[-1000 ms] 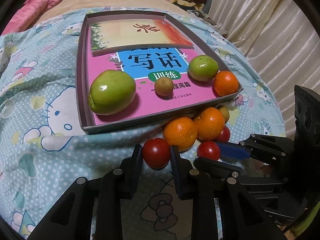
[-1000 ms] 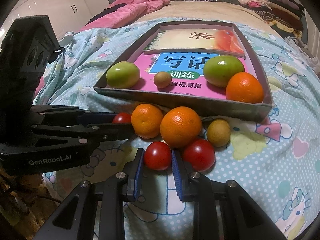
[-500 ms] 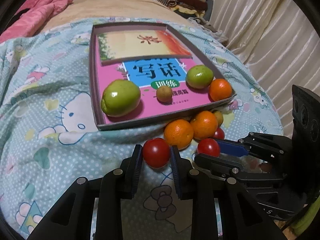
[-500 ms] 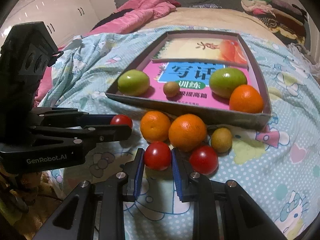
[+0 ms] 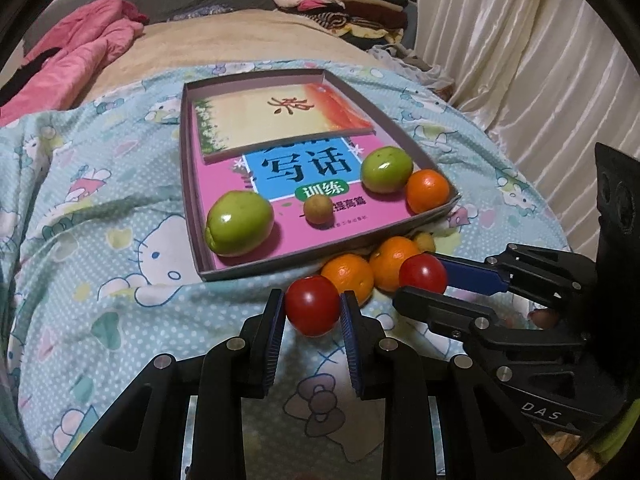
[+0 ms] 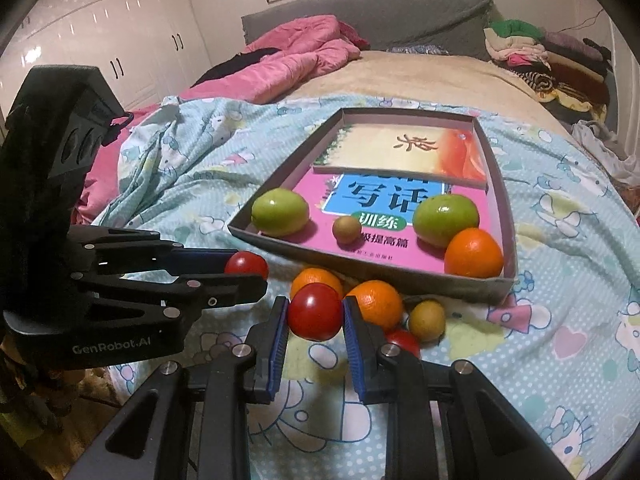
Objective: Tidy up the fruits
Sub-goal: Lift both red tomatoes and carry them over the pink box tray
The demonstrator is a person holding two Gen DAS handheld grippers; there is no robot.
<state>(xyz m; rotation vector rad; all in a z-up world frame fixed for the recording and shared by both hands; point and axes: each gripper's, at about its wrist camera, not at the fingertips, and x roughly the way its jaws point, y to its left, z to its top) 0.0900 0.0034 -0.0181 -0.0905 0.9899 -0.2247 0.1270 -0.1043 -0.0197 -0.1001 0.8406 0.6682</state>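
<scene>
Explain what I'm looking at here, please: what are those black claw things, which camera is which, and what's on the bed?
Those are two hand-held grippers a person carries, each with a camera looking along its fingers. In the left wrist view, the left gripper is shut on a red tomato; the right gripper enters from the side. In the right wrist view, the right gripper is shut on another tomato. On the cartoon-print bedsheet sits a shallow box holding books, two green fruits, a small brown fruit and an orange. In front of it lie two oranges, another small brown fruit and a third tomato.
</scene>
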